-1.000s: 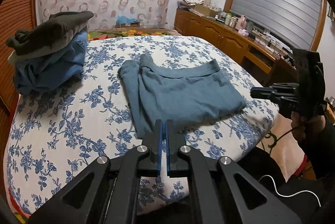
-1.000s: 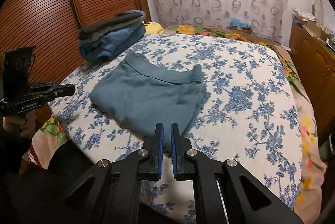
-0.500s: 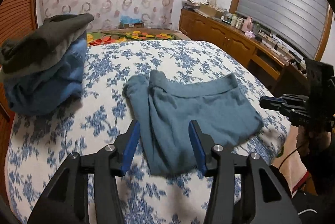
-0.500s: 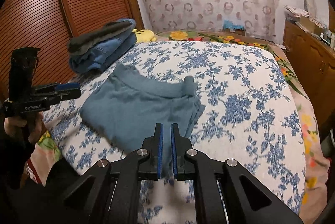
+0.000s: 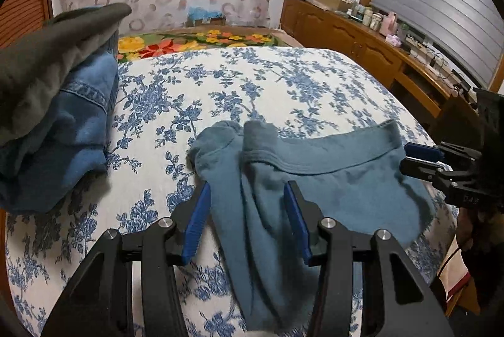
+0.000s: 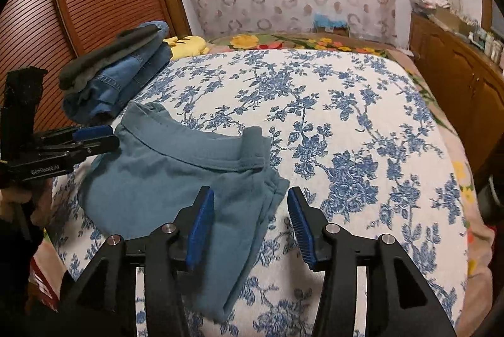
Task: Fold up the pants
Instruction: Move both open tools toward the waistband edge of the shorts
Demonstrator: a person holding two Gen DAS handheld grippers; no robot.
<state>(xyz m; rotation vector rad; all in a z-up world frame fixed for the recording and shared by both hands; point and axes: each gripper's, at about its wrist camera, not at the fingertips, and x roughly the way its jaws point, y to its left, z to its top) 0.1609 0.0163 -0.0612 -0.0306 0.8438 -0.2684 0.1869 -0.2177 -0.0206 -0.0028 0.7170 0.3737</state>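
A bed covered in a white spread with blue flowers fills both views, and the folded teal pants lie flat on its near part, waistband toward the far side. To the left on the bed, well apart from the pants, sits a stack of folded clothes, denim under a dark grey piece. A wooden dresser runs along the right wall. The left gripper hovers over the left edge of the pants with its jaws parted; the cloth shows between the blue pads, but they do not press on it. The right gripper hangs over the right edge of the pants, its jaws opening; its left pad is over the teal cloth and its right pad over the bare spread just beside the fold, with nothing clamped. In the left wrist view the right gripper appears at the right end of the waistband.
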